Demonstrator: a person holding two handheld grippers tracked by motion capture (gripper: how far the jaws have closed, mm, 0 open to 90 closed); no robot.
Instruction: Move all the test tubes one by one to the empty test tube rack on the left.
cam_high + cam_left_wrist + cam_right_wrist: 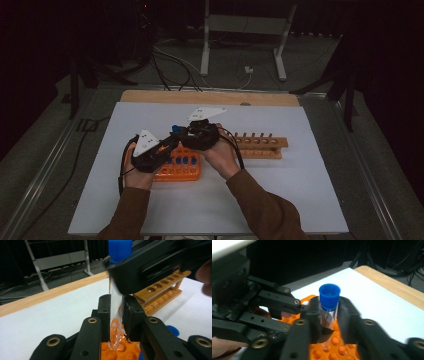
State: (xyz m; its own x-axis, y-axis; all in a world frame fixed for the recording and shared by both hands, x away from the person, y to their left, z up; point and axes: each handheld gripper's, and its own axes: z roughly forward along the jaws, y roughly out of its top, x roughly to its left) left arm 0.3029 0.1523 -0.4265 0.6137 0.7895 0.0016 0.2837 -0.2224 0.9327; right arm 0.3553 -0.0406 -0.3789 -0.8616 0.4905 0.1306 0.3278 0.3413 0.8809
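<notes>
Left hand-held gripper (116,312) pinching the clear body of a blue-capped test tube (115,305), held upright just above the orange rack (181,167) near the table's (300,200) middle. Right hand-held gripper (329,315) around the same tube just below its cap, jaws slightly spread, barely off the glass. Wooden rack (262,146) lying just right of the orange one.

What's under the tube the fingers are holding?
The orange rack lies under the clear tube, its open holes showing. Black fingers cover the rack on either side, hiding its other holes.
</notes>
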